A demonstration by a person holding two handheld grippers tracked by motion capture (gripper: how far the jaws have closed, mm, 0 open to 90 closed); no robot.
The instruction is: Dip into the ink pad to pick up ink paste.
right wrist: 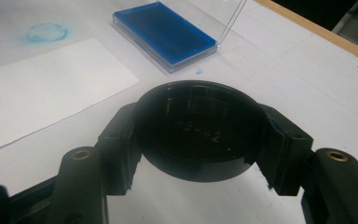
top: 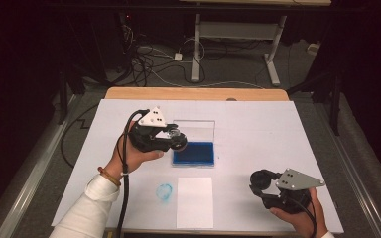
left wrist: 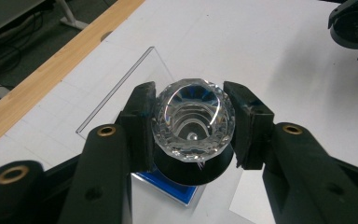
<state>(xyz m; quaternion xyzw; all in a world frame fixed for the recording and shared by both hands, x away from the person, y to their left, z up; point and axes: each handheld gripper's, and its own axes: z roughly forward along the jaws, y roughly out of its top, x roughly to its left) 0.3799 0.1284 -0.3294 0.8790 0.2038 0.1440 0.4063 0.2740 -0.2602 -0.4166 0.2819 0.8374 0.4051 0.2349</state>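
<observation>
The left hand-held gripper (left wrist: 190,128) is clamped on a faceted crystal stamp (left wrist: 193,121), held just above the left edge of the open blue ink pad (top: 194,153). The right hand-held gripper (right wrist: 198,135) grips the black round cap (right wrist: 199,128) at the near right of the table (top: 258,129). A blue ring print (top: 164,192) already marks the sheet beside the blank white card (top: 195,202); stamping the card looks left to do.

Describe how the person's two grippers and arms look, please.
Both the left gripper and the right gripper are black, each topped by a grey three-cornered plate with small dark dots and trailing a black cable. Brass-coloured rings sit in the jaws. The left arm wears a white sleeve and an orange wristband.
</observation>
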